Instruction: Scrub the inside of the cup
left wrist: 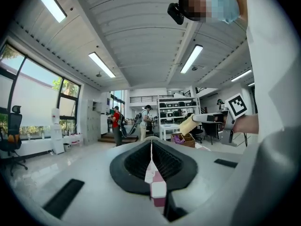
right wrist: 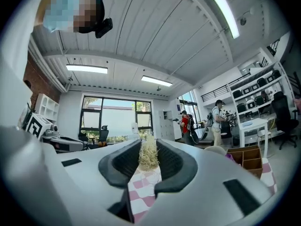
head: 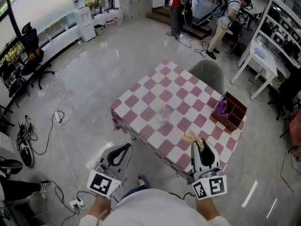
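Right gripper (head: pixel 197 146) is clamped on a straw-coloured scrubber (head: pixel 193 137) over the table's (head: pixel 155 81) near corner. Left gripper (head: pixel 126 148), jaws together and empty, hangs off its near-left edge. A clear cup (head: pixel 162 113) stands mid-table.

Transparent cup (head: pixel 163 115), outline barely discernible

Checkered table (head: pixel 155 97): cup (head: pixel 164 115), box (head: pixel 231 113)

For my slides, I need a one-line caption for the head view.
Right gripper holds a pale scrubber above the checkered table, near a clear cup; left gripper shut and empty.
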